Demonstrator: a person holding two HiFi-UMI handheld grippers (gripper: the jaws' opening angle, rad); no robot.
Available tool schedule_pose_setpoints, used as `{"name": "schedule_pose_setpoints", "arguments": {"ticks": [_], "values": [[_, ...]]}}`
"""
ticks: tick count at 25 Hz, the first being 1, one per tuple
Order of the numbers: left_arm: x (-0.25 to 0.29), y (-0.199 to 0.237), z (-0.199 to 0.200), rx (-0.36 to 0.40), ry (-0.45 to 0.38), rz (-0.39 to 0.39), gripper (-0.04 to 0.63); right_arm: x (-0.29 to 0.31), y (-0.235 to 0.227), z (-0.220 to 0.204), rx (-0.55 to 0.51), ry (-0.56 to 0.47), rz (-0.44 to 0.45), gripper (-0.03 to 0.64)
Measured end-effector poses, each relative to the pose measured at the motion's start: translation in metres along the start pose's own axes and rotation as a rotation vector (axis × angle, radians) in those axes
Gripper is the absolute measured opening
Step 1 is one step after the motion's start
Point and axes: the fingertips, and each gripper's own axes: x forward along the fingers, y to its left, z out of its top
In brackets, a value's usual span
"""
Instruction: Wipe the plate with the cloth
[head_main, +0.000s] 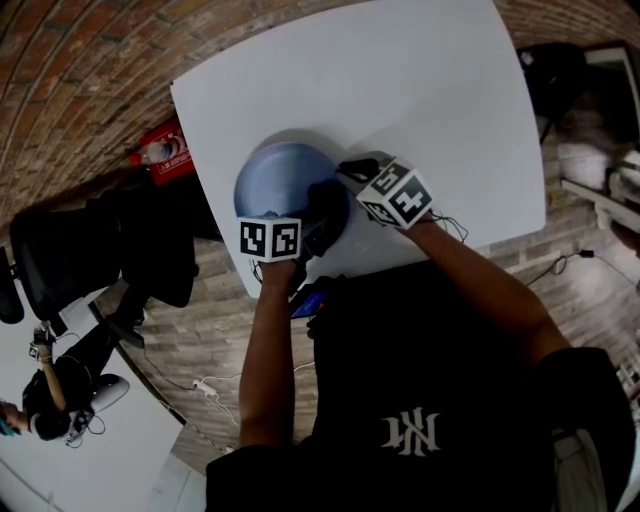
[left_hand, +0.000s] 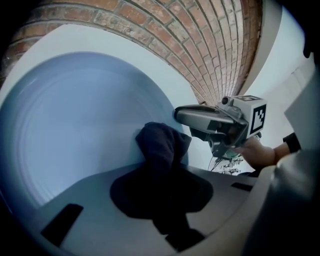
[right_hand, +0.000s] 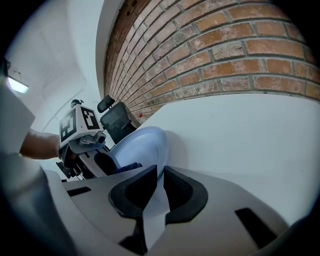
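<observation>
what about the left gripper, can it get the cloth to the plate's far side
Probably yes. The left gripper is shut on the cloth, which sits over the plate, and the far surface lies bare. The right gripper only clamps the rim, off to one side.

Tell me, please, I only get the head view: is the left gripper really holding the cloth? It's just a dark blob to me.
Observer: Yes. In the left gripper view the cloth is bunched between the jaws of the left gripper, and its end pokes out against the blue plate.
Operator: And what's the right gripper doing by the edge?
Observer: In its own view the right gripper has its jaws closed on the plate's rim, which runs straight through the narrow gap between them.
</observation>
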Motion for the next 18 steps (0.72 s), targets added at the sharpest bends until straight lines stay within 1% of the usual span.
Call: {"name": "schedule_pose_setpoints", "arguments": {"ticks": [6,10,14,18], "values": [[-0.014,0.015,-0.016,0.065,0.065,0.076,0.078,0.0,0.0,0.0,-0.025,0.004,-0.01,0.061],[-0.028,0.029,-0.024,0.122,0.108,0.16,0.078,0.001,0.001,0.0,-0.028,0.001,-0.01,0.061],[-0.04,0.042,-0.027,0.129,0.121,0.202,0.079,0.001,0.0,0.0,-0.051,0.005,-0.016,0.061],[-0.051,0.054,-0.027,0.166,0.143,0.264,0.08,0.001,0.001,0.0,-0.058,0.016,-0.016,0.061]]}}
